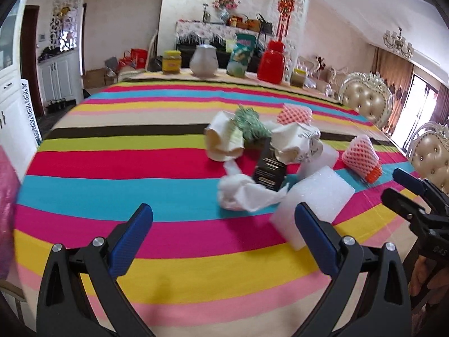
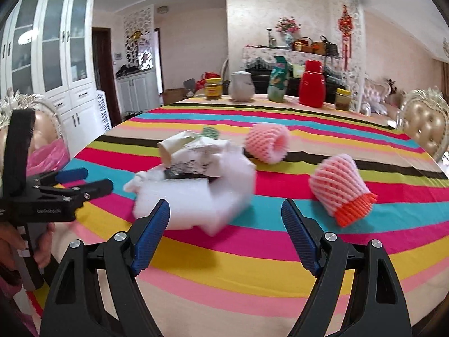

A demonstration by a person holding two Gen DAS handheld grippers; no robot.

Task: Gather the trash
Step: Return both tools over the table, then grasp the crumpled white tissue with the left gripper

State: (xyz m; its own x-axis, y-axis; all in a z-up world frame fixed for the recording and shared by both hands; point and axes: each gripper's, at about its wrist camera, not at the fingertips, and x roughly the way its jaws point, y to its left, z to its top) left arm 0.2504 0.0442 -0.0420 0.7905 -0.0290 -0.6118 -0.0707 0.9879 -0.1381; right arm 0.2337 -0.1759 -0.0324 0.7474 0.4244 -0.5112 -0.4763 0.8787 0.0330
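Left wrist view looks over a big table (image 1: pixel 112 168) with a bright striped cloth. All the trash sits in a heap near the middle of the table. Biggest in the heap is a white foam sheet (image 1: pixel 314 199) on the side nearest the grippers. Behind it are crushed paper cups (image 1: pixel 224 137), then a black box (image 1: pixel 268 168) lying flat. A white tissue (image 1: pixel 244 193) is crumpled just beside the box. Two pink foam nets (image 2: pixel 339 188) lie apart from the heap, on its right side. Far behind the heap, at the back edge of the table, stand a red jug (image 1: pixel 270 63) and a white pot (image 1: pixel 203 60). The left gripper (image 1: pixel 223 210) has its jaws wide with nothing in them. The right gripper (image 2: pixel 226 207) has wide jaws too, and holds nothing. Both hang above the cloth, near the heap, not touching it.
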